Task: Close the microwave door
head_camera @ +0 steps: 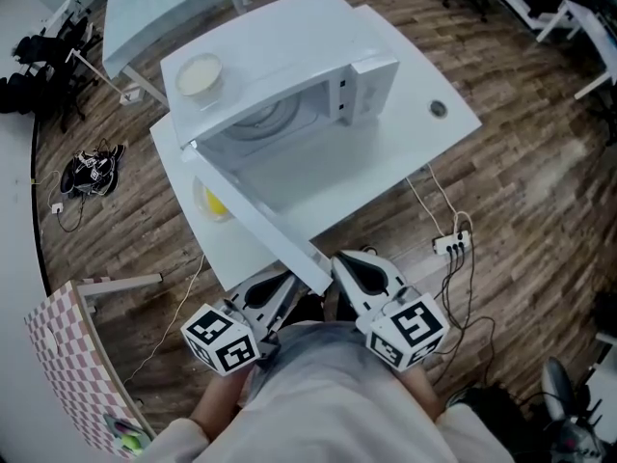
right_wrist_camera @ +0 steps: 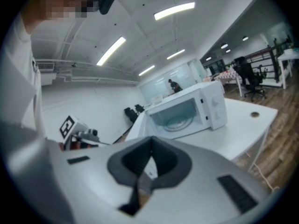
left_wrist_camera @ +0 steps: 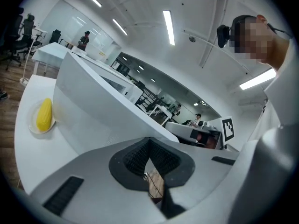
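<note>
The white microwave [head_camera: 289, 75] stands on a white table [head_camera: 405, 152] with its cavity showing. Its door [head_camera: 255, 215] is swung wide open toward me, hinged at the left, and its free end reaches the table's near edge. My left gripper [head_camera: 285, 282] is just left of that free end and my right gripper [head_camera: 343, 264] just right of it; both are shut with nothing held. In the left gripper view the door [left_wrist_camera: 103, 111] rises close ahead of the left gripper [left_wrist_camera: 149, 157]. The right gripper [right_wrist_camera: 150, 157] looks toward the microwave [right_wrist_camera: 187, 112].
A cream bowl [head_camera: 201, 75] sits on the microwave's top. A plate with yellow corn [head_camera: 214, 203] lies on the table behind the open door, the corn [left_wrist_camera: 44, 115] showing at left. A power strip [head_camera: 451, 245] and cables lie on the wooden floor. A second table [head_camera: 164, 8] stands beyond.
</note>
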